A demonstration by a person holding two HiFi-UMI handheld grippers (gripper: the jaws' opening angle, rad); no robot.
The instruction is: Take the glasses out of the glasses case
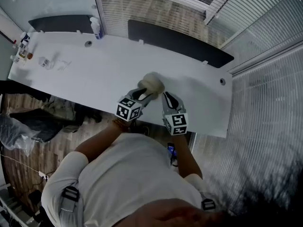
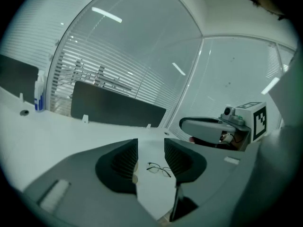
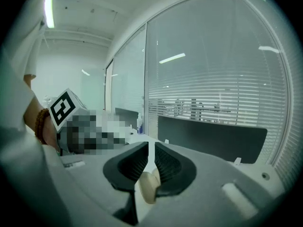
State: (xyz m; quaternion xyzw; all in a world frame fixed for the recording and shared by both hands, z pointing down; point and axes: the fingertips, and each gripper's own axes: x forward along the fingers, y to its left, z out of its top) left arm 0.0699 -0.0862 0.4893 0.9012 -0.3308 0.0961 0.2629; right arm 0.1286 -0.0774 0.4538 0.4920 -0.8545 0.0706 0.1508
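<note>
A cream glasses case (image 1: 152, 84) hangs above the front part of the white table (image 1: 94, 74). My right gripper (image 1: 165, 96) is shut on it; in the right gripper view the case (image 3: 149, 186) sits pinched low between the narrow jaws (image 3: 151, 162). My left gripper (image 1: 144, 94) is close beside the case on the left, and its jaws (image 2: 150, 157) stand open with nothing between the pads. Through that gap I see thin-rimmed glasses (image 2: 158, 169) lying unfolded on the table. The head view hides the glasses behind the grippers and case.
A spray bottle (image 1: 96, 28) and small items (image 1: 23, 46) stand at the table's far left. Dark divider panels (image 1: 180, 44) line the back edge. The table's front edge (image 1: 142, 119) is right under my hands. Bags (image 1: 28, 124) lie on the floor at left.
</note>
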